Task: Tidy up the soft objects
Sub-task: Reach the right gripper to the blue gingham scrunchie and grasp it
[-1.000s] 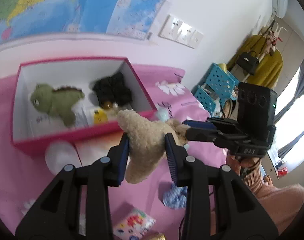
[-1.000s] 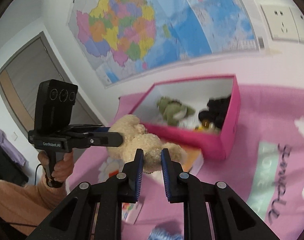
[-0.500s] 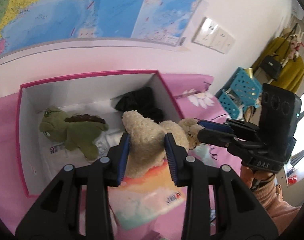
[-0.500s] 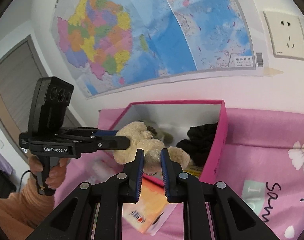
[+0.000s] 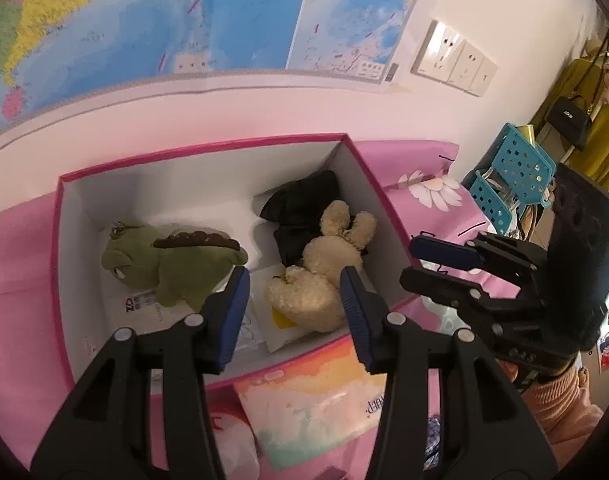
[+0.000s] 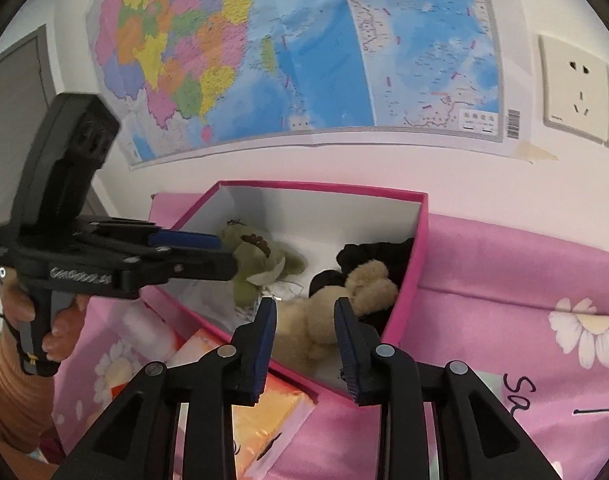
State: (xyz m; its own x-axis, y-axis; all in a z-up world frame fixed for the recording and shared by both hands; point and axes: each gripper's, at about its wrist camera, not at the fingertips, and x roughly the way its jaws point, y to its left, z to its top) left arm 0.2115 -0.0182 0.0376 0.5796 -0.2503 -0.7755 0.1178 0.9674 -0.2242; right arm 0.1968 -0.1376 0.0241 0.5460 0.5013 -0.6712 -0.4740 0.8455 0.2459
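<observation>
My left claw (image 5: 294,304) stands spread over the near wall of the pink box (image 5: 208,148); its jaws have just been opening, and the beige teddy bear (image 5: 324,268) lies beyond them, free of the pads. My right claw (image 6: 304,336) has likewise just been opening and is parted now, with the same bear (image 6: 324,312) showing in the gap but not pinched. Each claw also appears in the other's view, the right one (image 5: 432,260) beside the box's right wall, the left one (image 6: 208,254) reaching over the left corner.

The bear rests on the box floor at the right end, leaning on a black soft item (image 5: 300,204). The green dinosaur plush (image 5: 172,260) lies at the left end, well apart from it. So I judge three soft things are stowed and this drop is finished.

Still outside on the pink bedsheet (image 6: 504,280) are a pastel tissue pack (image 5: 316,400), a white soft-looking lump (image 5: 234,444) and a scrap of blue patterned cloth (image 5: 432,440), probably what's left.

My own claw arms cover the box's near edge and much of those leftovers. Papers under the plush are only partly visible, and I can't read what the black item is.
</observation>
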